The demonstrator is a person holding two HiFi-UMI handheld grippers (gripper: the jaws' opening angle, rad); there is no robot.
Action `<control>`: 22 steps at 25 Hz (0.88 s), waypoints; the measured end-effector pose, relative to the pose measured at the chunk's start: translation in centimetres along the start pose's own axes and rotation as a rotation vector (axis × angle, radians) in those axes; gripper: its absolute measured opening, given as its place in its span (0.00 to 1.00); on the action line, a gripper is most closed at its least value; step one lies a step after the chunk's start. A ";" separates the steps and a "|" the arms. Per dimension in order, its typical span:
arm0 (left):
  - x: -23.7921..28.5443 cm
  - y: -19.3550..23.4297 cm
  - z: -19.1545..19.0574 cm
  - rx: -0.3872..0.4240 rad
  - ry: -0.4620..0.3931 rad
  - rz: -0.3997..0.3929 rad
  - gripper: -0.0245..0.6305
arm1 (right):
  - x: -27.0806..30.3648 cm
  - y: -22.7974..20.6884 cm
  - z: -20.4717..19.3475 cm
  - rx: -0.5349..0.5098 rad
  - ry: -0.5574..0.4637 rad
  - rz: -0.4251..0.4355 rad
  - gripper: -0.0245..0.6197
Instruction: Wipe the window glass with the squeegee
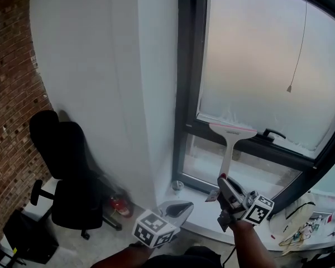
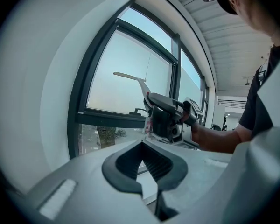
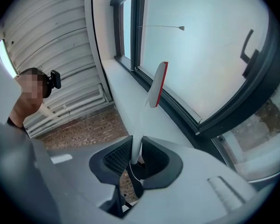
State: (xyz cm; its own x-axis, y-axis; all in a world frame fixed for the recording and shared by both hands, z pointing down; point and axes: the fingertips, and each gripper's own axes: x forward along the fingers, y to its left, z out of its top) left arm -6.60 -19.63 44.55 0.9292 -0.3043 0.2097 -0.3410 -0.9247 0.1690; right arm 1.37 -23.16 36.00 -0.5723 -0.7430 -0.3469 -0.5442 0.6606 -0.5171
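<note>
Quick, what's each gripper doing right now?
Left gripper: closed, fingers together, holding nothing.
Right gripper: closed on the squeegee, gripping its handle.

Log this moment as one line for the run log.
right gripper: shut on squeegee handle | blade: at bottom edge of upper window pane | left gripper: shut, empty

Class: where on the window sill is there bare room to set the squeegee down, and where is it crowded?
Bare: the sill between the small cup and the right gripper holding the squeegee. Crowded: its right end, under cables and clutter.
</note>
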 end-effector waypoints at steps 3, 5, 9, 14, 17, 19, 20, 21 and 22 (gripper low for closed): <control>0.6 0.9 0.1 -0.011 -0.004 0.018 0.04 | 2.4 -1.4 2.4 -0.018 -0.005 0.037 0.17; 1.4 1.9 -0.1 -0.021 0.002 0.038 0.04 | 4.1 -2.8 4.2 -0.007 -0.011 0.067 0.17; 2.8 3.3 0.0 -0.050 -0.001 0.058 0.04 | 7.4 -5.6 7.7 -0.047 -0.005 0.101 0.17; 5.1 5.0 0.8 -0.077 -0.026 0.080 0.04 | 11.4 -8.9 13.0 -0.087 -0.035 0.132 0.17; 5.9 6.4 0.9 -0.087 -0.032 0.107 0.04 | 14.2 -10.3 15.7 -0.110 -0.051 0.155 0.17; 6.4 7.0 0.9 -0.094 -0.034 0.123 0.04 | 16.0 -11.0 17.4 -0.133 -0.059 0.169 0.17; 6.7 7.2 0.9 -0.096 -0.033 0.130 0.04 | 16.9 -11.3 18.2 -0.147 -0.061 0.175 0.17; 7.0 7.4 0.9 -0.098 -0.032 0.136 0.04 | 17.7 -11.5 19.0 -0.160 -0.063 0.182 0.17; 7.2 7.6 0.9 -0.100 -0.030 0.142 0.04 | 18.5 -11.6 19.7 -0.170 -0.065 0.190 0.17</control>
State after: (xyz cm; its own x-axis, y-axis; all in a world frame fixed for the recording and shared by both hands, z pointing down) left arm -2.37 -29.08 46.52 0.8739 -0.4384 0.2101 -0.4804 -0.8450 0.2348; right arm 9.20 -46.72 20.18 -0.6364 -0.6055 -0.4779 -0.5290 0.7935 -0.3009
